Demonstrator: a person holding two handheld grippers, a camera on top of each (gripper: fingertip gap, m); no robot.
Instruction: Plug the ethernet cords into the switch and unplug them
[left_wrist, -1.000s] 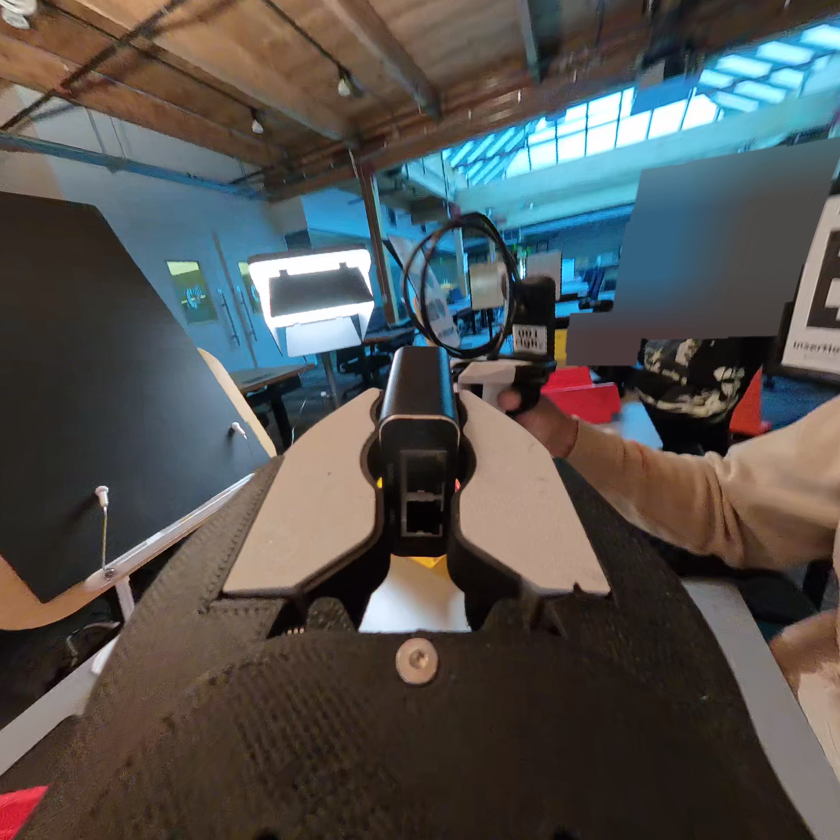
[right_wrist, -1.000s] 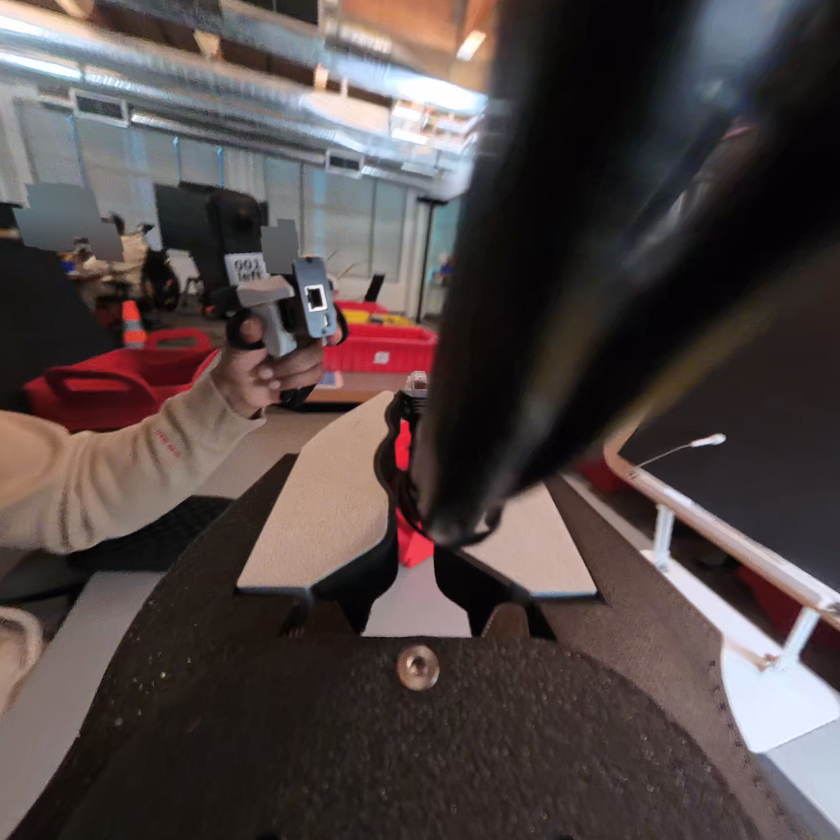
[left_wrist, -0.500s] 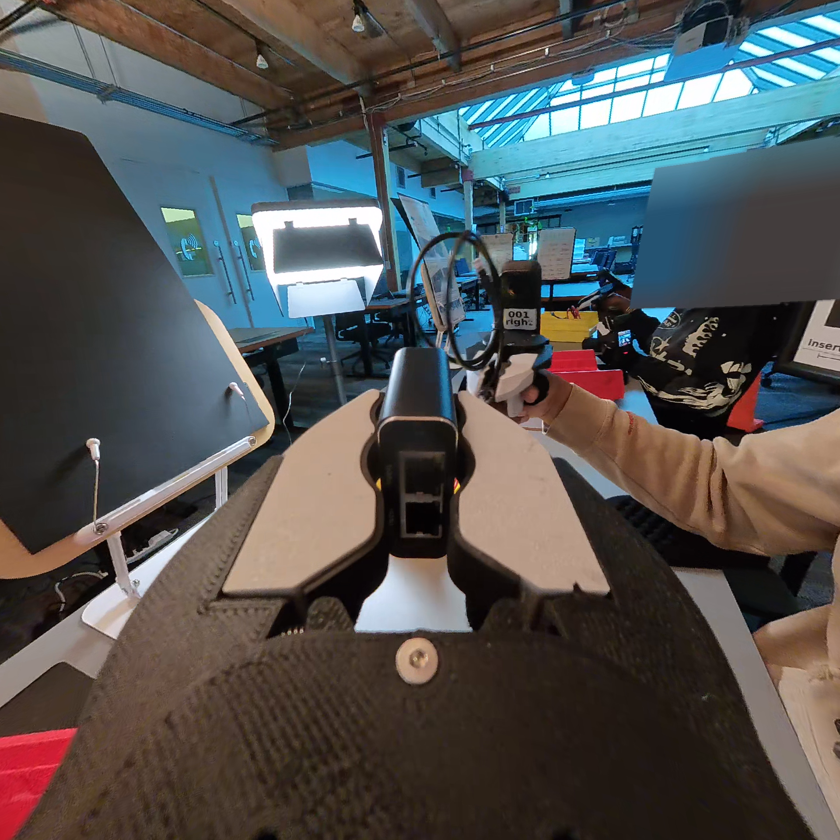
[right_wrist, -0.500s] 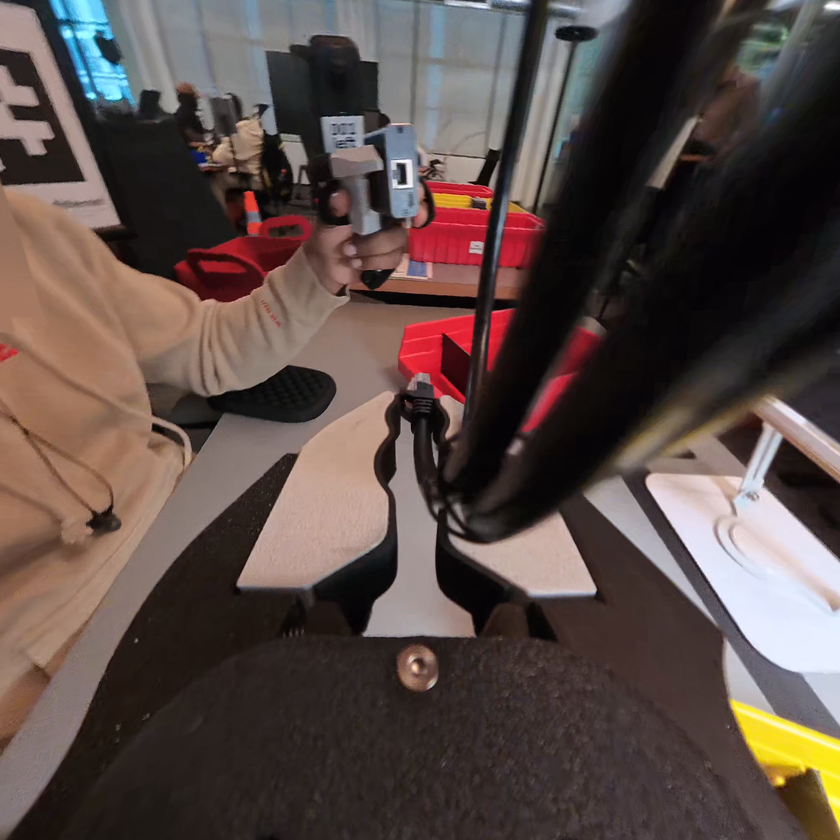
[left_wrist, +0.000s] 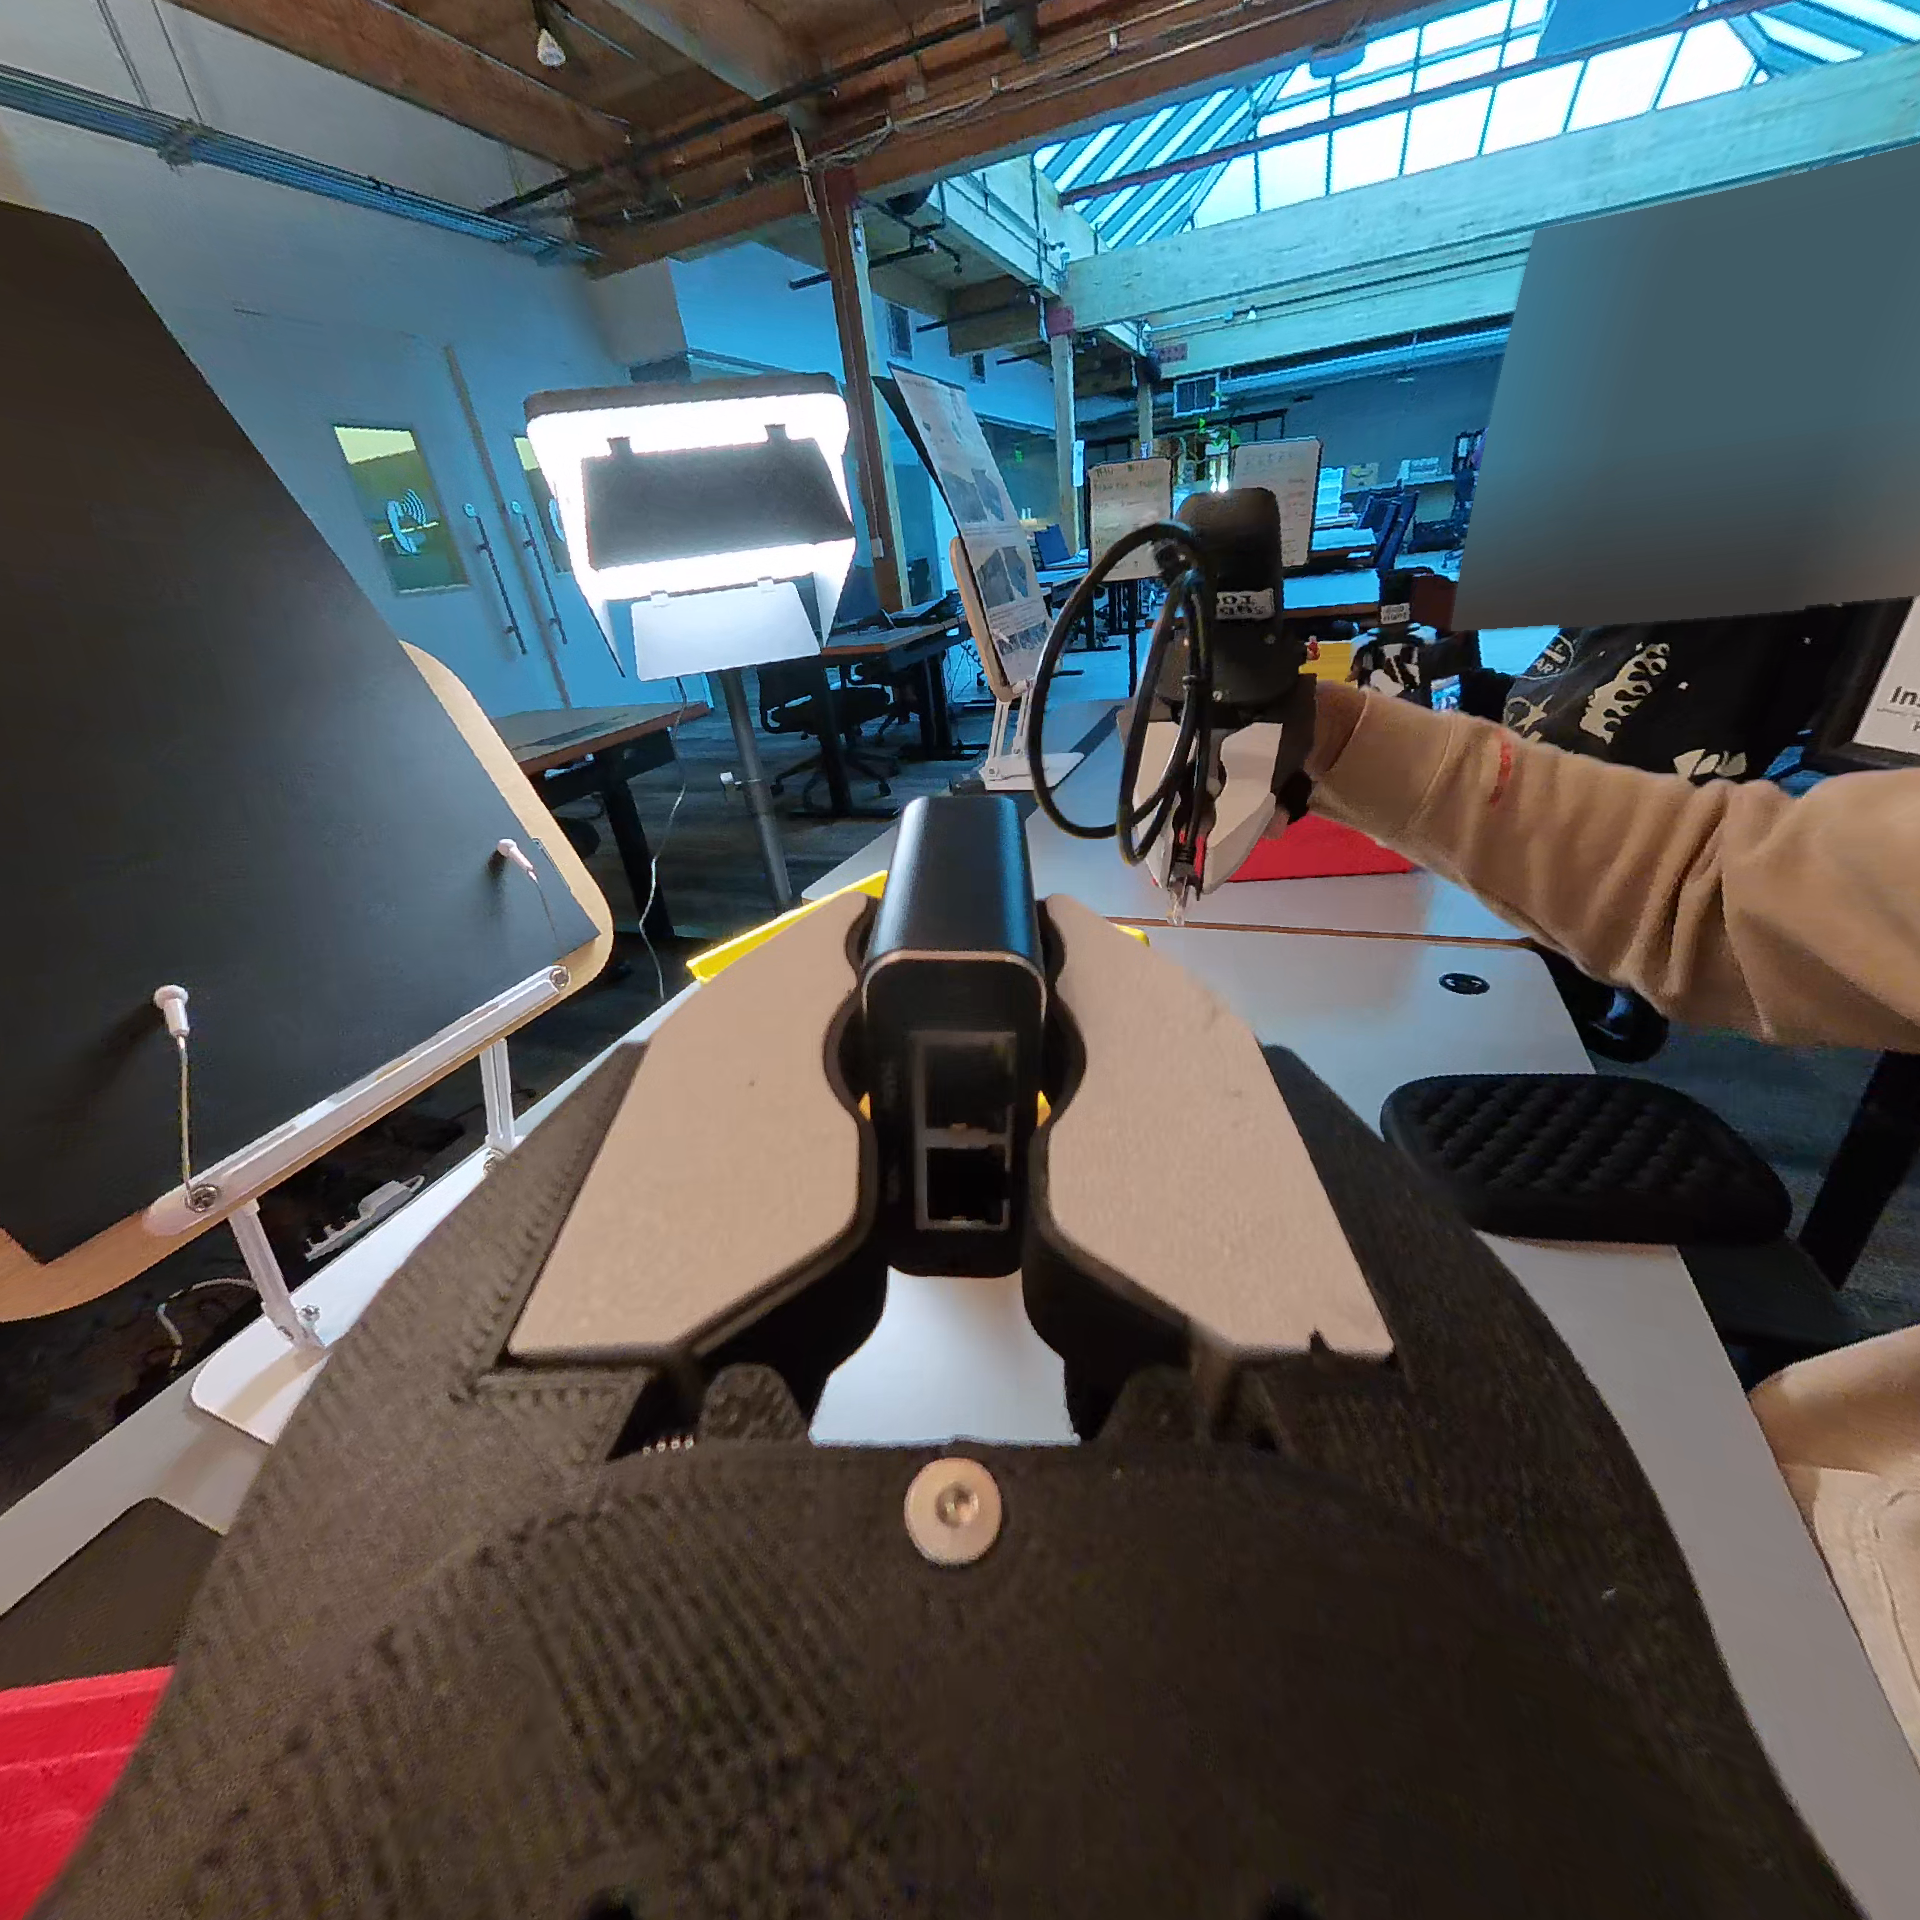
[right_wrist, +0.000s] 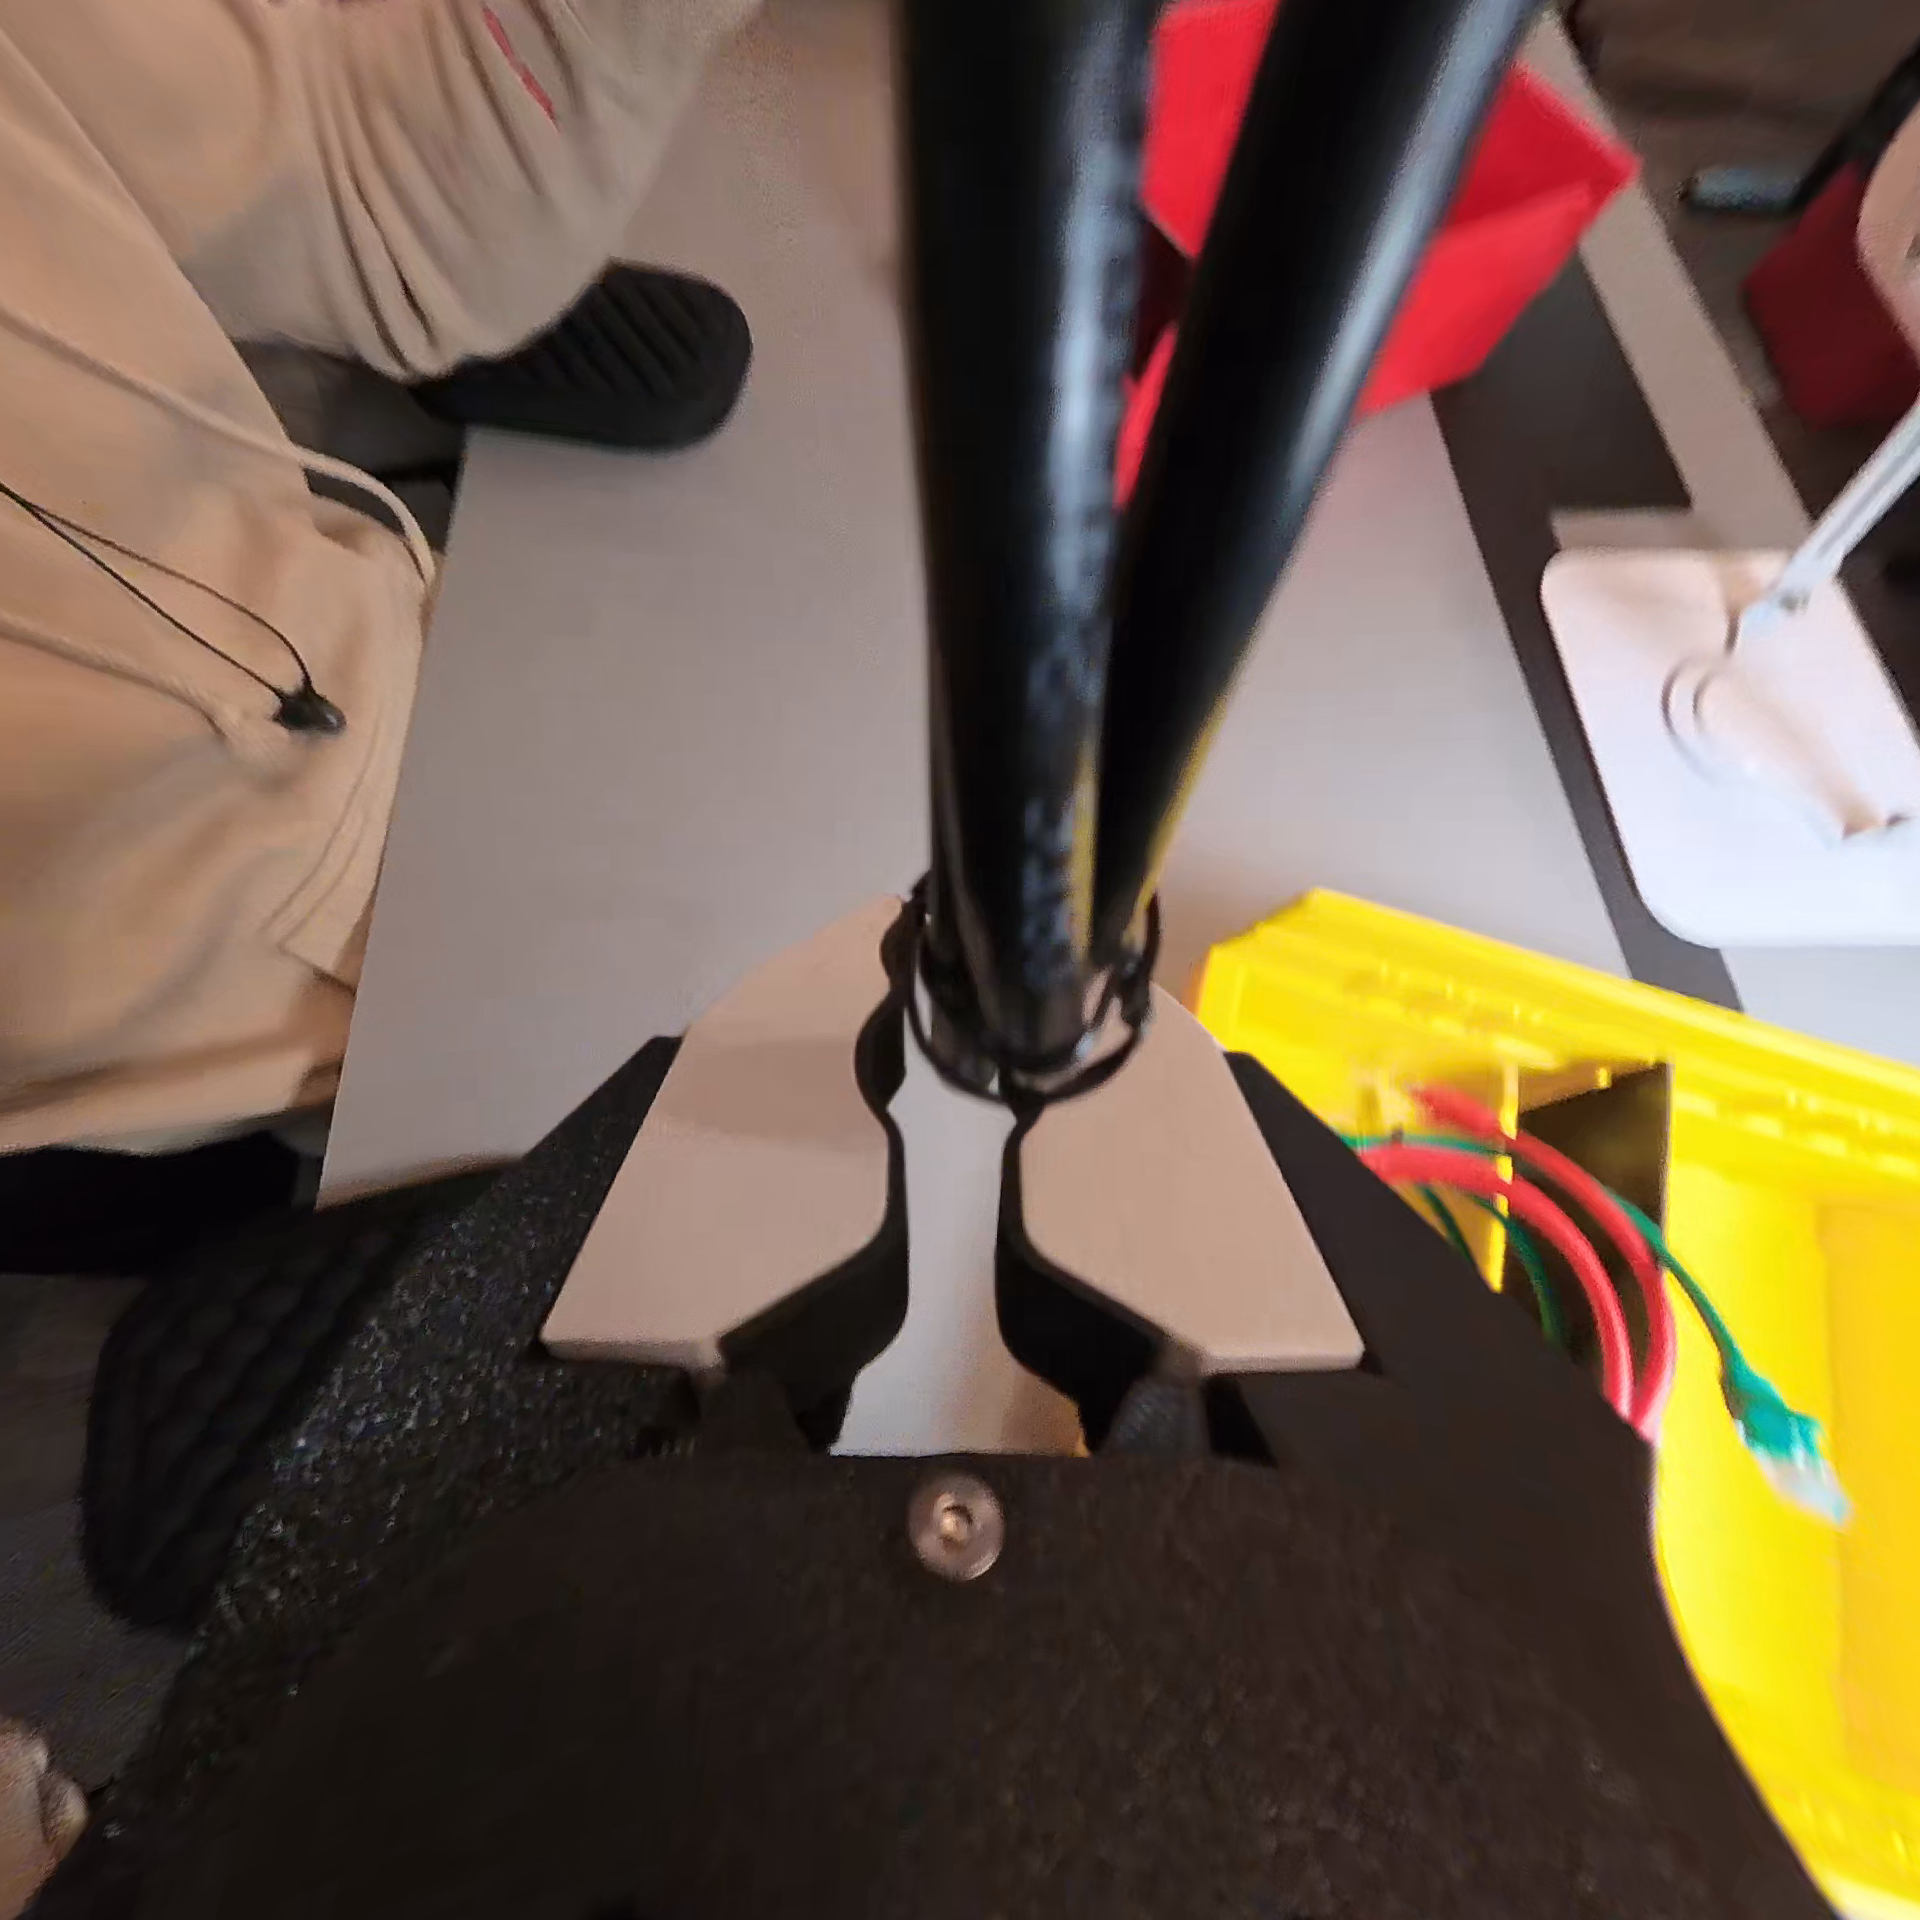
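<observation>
Switch (left_wrist: 951, 1049) sits pinched between my left tongs (left_wrist: 951, 1081), its two empty ports facing back at me for access, while my right tongs (right_wrist: 1013, 1029), well apart, pinch the coiled black cord (left_wrist: 1169, 707), plug down, ready for insertion.

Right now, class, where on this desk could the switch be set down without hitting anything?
The grey desk lies bare between the beige sleeve and the black cord. The other side is crowded: a yellow bin holding red and green cords, a red bin and a white stand base.
</observation>
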